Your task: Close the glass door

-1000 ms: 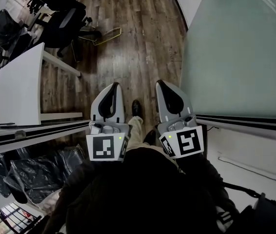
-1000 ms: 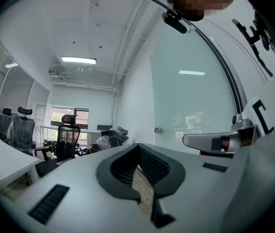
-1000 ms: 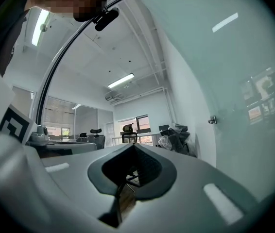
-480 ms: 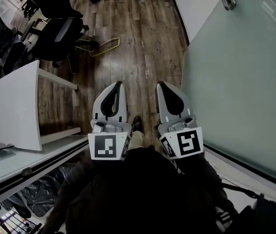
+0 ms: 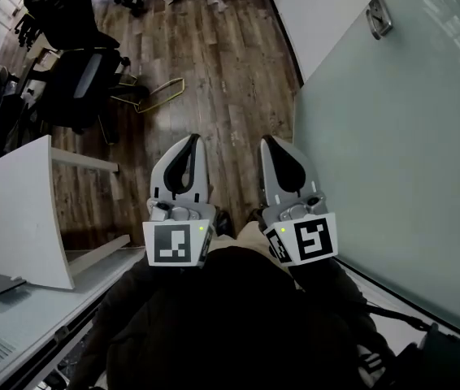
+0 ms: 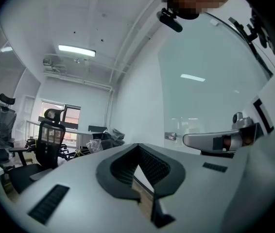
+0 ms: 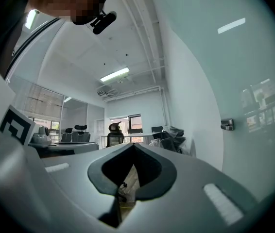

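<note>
The frosted glass door (image 5: 392, 136) fills the right side of the head view, with a small metal fitting (image 5: 379, 15) near its far top edge. Both grippers are held side by side in front of the person's body, above the wooden floor (image 5: 230, 63). My left gripper (image 5: 189, 141) is shut and holds nothing. My right gripper (image 5: 266, 141) is also shut and empty, close to the glass but apart from it. The right gripper view shows the door (image 7: 254, 81) and its fitting (image 7: 227, 124) to the right of the jaw tips (image 7: 133, 144). In the left gripper view the tips (image 6: 137, 144) meet.
Black office chairs (image 5: 75, 80) stand at the far left. A white desk (image 5: 10, 210) slants along the left side. A yellow wire frame (image 5: 161, 92) lies on the floor. A white wall (image 5: 319, 6) meets the door's far edge.
The person has stepped forward: the floor track and bags at lower left have left view, the door's metal fitting has come in. Both grippers keep the same shut pose.
</note>
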`<state>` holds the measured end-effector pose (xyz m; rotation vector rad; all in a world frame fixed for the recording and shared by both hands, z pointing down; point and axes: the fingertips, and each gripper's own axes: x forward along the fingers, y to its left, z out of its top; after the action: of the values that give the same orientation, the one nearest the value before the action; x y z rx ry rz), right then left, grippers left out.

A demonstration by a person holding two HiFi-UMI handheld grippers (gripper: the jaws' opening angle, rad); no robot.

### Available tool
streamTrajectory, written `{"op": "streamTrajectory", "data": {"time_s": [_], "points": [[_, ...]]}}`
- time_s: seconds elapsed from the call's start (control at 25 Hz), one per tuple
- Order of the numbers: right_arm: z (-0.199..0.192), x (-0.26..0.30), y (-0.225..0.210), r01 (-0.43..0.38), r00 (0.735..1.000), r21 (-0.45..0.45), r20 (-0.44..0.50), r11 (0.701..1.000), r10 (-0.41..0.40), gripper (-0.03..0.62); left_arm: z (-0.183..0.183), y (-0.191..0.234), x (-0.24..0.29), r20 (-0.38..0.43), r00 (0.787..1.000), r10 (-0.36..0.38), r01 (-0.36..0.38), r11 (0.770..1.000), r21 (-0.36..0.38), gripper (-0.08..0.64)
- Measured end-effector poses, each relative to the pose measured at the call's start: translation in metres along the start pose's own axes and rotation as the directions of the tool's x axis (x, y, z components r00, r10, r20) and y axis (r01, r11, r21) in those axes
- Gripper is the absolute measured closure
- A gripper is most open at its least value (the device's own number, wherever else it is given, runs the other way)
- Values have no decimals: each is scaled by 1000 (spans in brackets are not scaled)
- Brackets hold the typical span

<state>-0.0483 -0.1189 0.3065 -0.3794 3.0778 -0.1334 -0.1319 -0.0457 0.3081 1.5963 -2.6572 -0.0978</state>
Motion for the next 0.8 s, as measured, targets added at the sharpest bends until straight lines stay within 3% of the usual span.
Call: {"op": "streamTrajectory", "data": {"time_s": [0.48, 0.8], "points": [[3, 74, -95, 42, 999, 13, 16, 999, -42, 591, 2, -9, 122, 6, 999, -47, 46, 999, 27, 563], [13, 123, -193, 61, 998, 4, 22, 998, -61, 591, 2, -44, 229, -2, 998, -68, 68, 997, 45, 563]]}}
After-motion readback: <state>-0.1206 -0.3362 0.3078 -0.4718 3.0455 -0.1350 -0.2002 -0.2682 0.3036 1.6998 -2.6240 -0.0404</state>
